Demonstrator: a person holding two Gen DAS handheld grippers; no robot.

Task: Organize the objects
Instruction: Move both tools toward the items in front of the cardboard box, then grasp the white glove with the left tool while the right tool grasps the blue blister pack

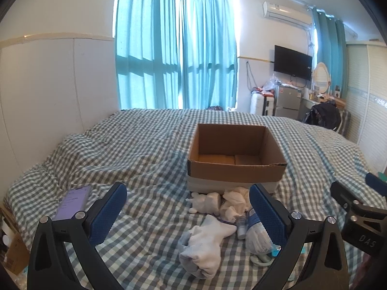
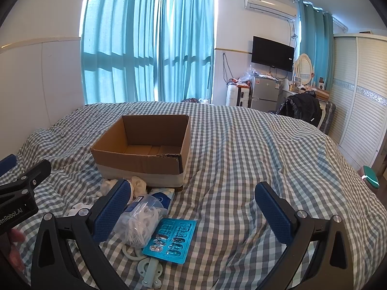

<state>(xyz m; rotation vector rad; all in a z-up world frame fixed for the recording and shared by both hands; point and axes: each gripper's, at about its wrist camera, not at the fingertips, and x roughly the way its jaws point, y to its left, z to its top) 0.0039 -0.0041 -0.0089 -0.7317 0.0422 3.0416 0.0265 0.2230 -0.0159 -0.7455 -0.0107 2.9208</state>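
My left claw [image 1: 187, 211] hangs wide open over the checked bed [image 1: 135, 154], nothing in it. Between its pads lie a white sock [image 1: 205, 246] and crumpled tissues [image 1: 233, 201]; a phone [image 1: 72, 201] sits at nine o'clock. My right claw [image 2: 191, 207] gapes too, empty, a teal blister pack [image 2: 173, 240] and a bag of white floss picks [image 2: 141, 220] below it. At twelve o'clock of the pile: the open cardboard box [image 2: 142, 162].
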